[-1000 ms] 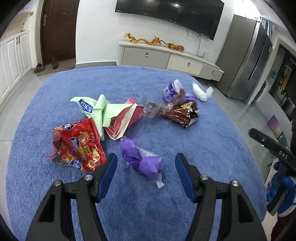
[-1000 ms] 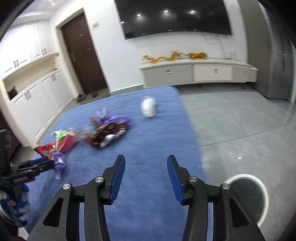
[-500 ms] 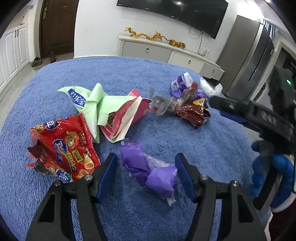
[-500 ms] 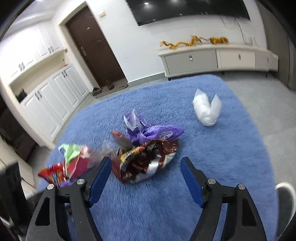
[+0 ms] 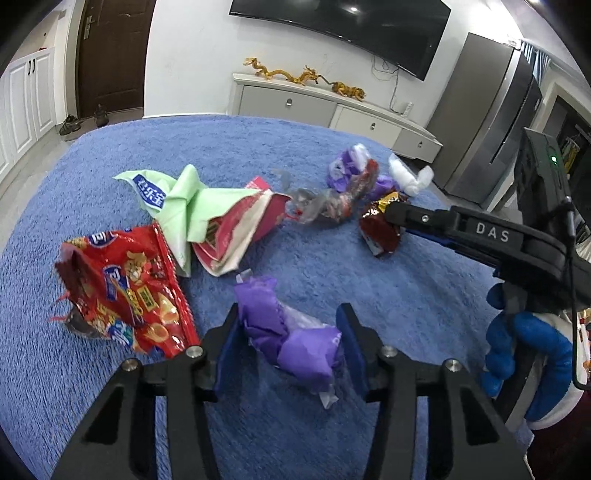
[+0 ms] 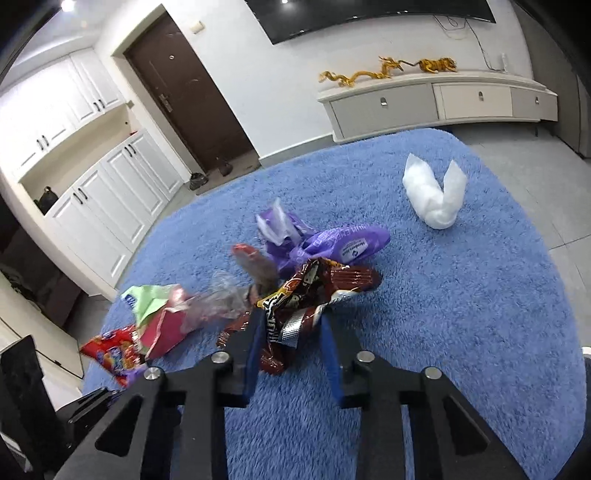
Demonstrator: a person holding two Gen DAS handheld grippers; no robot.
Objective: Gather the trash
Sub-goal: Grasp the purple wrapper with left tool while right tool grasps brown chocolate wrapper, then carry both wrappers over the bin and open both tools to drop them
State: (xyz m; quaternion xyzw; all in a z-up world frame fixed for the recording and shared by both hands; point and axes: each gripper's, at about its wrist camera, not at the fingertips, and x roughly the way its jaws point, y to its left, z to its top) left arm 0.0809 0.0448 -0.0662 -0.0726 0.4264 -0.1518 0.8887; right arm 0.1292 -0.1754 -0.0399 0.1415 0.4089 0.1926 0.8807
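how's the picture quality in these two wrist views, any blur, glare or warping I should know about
Left wrist view: mostly sharp, the purple wrapper and red snack bag read clearly; fisheye bends the blue rug and darkens the corners; ceiling lights glare on the TV. Right wrist view: same warping; the clear wrapper and the litter at the left are smeared, while the white wad stays crisp.

Rug: shaggy blue pile rug [image 5: 369,280], one plain colour, filling the middle of the frame.
Snack bag: crinkled red foil snack bag [image 5: 129,291] at lower left, printed with yellow, blue and white cartoon figures.
Green wrapper: pale green plastic wrapper [image 5: 184,206] with a blue label in white characters.
Purple wrapper: crumpled purple plastic wrapper [image 5: 291,339] at lower centre, partly clear film.
Chocolate wrapper: dark brown foil wrapper [image 6: 295,306], yellow lettering, silver inside.
Tissue: white crumpled tissue [image 6: 432,199], upper right.
Glove: blue glove [image 5: 524,354], white cuff, lower right.
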